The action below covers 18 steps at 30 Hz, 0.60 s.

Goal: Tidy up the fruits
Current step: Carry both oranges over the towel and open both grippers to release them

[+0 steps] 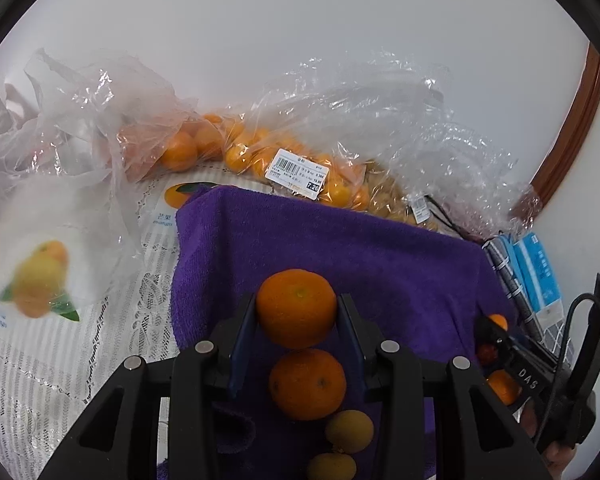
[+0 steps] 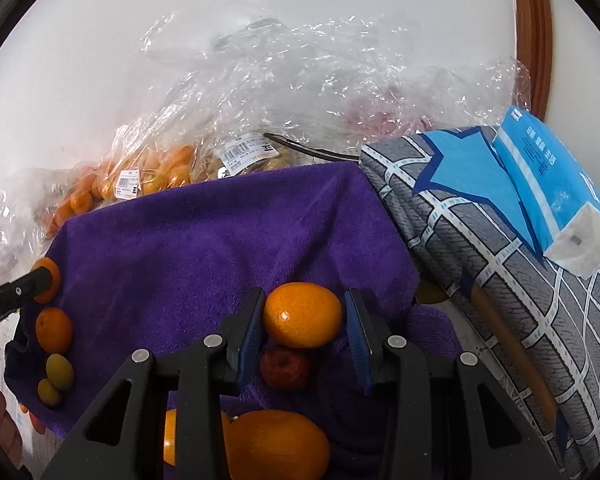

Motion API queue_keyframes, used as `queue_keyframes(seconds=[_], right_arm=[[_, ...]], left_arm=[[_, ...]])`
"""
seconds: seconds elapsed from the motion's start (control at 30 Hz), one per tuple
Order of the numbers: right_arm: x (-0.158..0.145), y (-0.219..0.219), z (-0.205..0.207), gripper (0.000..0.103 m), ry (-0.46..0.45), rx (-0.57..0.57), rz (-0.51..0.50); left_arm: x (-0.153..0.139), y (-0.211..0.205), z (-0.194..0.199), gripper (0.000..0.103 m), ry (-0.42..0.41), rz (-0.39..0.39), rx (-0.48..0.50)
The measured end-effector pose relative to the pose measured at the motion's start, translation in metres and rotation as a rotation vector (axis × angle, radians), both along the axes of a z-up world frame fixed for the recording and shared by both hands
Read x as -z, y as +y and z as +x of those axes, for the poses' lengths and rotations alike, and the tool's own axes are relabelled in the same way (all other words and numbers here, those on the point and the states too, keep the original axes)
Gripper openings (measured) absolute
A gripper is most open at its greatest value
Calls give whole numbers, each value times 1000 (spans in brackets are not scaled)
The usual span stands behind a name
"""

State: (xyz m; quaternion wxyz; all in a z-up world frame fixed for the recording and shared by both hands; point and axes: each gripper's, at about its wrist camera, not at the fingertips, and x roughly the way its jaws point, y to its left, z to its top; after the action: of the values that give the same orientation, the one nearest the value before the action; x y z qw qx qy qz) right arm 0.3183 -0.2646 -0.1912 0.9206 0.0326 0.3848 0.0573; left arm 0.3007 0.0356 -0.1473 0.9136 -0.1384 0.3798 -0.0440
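A purple towel (image 1: pixel 360 248) lies on the table, also in the right wrist view (image 2: pixel 220 240). My left gripper (image 1: pixel 297 312) is shut on an orange (image 1: pixel 296 306) just over the towel. Behind it lie another orange (image 1: pixel 307 384) and two small yellow-green fruits (image 1: pixel 349 431). My right gripper (image 2: pixel 304 316) is shut on an orange (image 2: pixel 302 314) at the towel's right side. Under it sit a small red fruit (image 2: pixel 285 368) and a large orange fruit (image 2: pixel 278 444). The left gripper's orange (image 2: pixel 51 280) shows at the far left of the right wrist view.
Clear plastic bags of small oranges (image 1: pixel 300 168) lie behind the towel against the white wall. Crumpled empty bags (image 1: pixel 60 128) lie at the left on a lace tablecloth (image 1: pixel 40 380). A grey patterned cushion (image 2: pixel 500 260) with a blue tissue pack (image 2: pixel 556 192) stands at the right.
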Motion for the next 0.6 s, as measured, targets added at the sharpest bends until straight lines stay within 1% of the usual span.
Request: queue_keyframes(seconds=[0.13, 0.23, 0.37, 0.5, 0.6], right_arm=[[-1, 0, -3, 41, -2, -5, 2], [-3, 3, -10, 50, -16, -16, -15], [-10, 10, -20, 59, -68, -28, -50], [-17, 14, -28, 59, -109, -26, -81], [-26, 17, -34, 59, -132, -3, -144]], left_arm=[[3, -3, 2, 39, 7, 10, 9], [5, -10, 2, 39, 10, 58, 20], [-1, -13, -1, 42, -13, 48, 46], [-12, -14, -6, 46, -64, 49, 54], [-18, -13, -8, 47, -79, 38, 57]])
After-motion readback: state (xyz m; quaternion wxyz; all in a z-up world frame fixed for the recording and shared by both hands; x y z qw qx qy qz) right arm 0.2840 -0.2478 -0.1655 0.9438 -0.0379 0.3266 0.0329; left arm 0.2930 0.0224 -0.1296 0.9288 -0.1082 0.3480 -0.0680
